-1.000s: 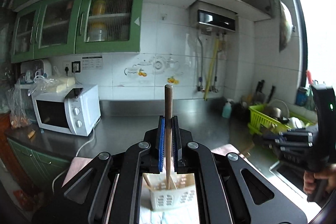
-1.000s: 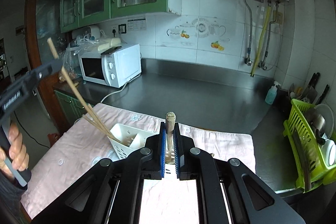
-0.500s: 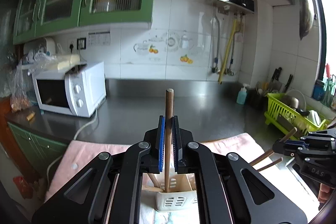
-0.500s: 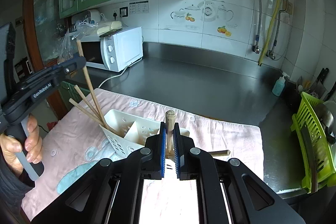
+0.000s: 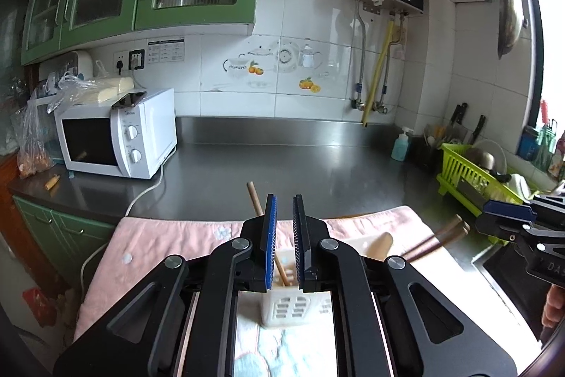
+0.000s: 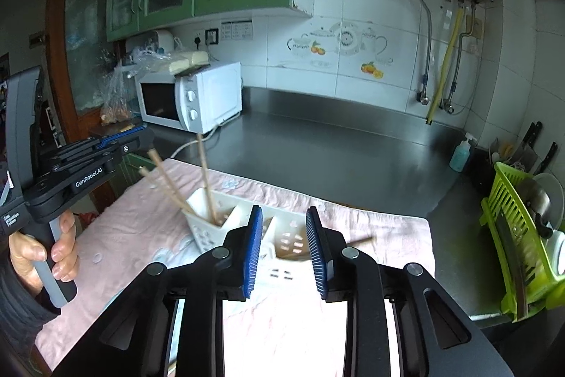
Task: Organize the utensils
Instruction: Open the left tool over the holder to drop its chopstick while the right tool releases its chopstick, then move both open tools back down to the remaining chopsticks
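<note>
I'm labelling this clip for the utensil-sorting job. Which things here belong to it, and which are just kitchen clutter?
Part of the job:
white utensil caddy
wooden chopsticks standing in it
left gripper
right gripper
pink cloth underneath

Just lying about:
microwave
soap bottle
green dish rack

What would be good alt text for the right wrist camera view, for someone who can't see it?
The open right gripper hovers over a white utensil caddy on a pink cloth, with nothing between its blue-padded fingers. Wooden chopsticks lean in the caddy's left compartment, beside the hand-held left gripper. Behind lie a steel counter, white microwave and green dish rack.
</note>
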A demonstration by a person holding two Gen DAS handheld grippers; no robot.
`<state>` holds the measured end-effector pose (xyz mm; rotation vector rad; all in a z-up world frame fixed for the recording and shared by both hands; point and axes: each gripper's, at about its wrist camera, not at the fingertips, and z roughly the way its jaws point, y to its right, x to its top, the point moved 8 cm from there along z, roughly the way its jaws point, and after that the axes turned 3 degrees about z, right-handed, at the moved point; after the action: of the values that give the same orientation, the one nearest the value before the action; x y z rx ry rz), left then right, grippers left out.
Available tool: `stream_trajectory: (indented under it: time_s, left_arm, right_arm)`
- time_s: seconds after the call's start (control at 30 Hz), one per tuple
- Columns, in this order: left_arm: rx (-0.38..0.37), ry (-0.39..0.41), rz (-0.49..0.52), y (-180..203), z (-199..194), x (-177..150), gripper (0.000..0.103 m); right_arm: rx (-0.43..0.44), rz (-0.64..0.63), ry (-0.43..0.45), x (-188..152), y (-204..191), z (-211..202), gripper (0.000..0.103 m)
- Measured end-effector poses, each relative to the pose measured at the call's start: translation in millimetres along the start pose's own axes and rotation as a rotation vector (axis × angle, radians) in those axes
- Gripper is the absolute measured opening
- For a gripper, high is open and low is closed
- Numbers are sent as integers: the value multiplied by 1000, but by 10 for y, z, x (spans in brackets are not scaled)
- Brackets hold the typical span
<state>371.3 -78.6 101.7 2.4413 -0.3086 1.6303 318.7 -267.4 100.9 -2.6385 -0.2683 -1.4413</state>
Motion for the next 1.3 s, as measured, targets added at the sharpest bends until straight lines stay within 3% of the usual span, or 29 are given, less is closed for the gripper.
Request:
stream_trajectory:
  time_s: [0.07,0.23,0.33,0.63,0.87,1.03,1.3]
  left_arm:
    - [9,-2,4,2,-180,-73,18]
    - [17,-35,16,18,-588,-421,21]
    - [32,-46,17,-6,-834,-684,41]
    - [48,-121,14,-72,-1363,-1467,47]
    - [64,-171,35,-29,-1592,-1964,47]
    - [49,-214,35,28,-1666,-2266,47]
    - [19,-288,58,145,-1711,-2704,47]
  right_arm:
    - [8,-2,3,-123,-62,-129,27]
    - [37,14,-8,-521,-237,-393,30]
    - [39,5,-29,-907,-392,-505,30]
    - [60,15,-164,-2074,-796,-521,29]
    - [102,110,-281,-2813,-902,-387,20]
    - [112,143,-323,-3066,-953,-345,16]
    - [108,133,-347,-3147,-1024,-264,13]
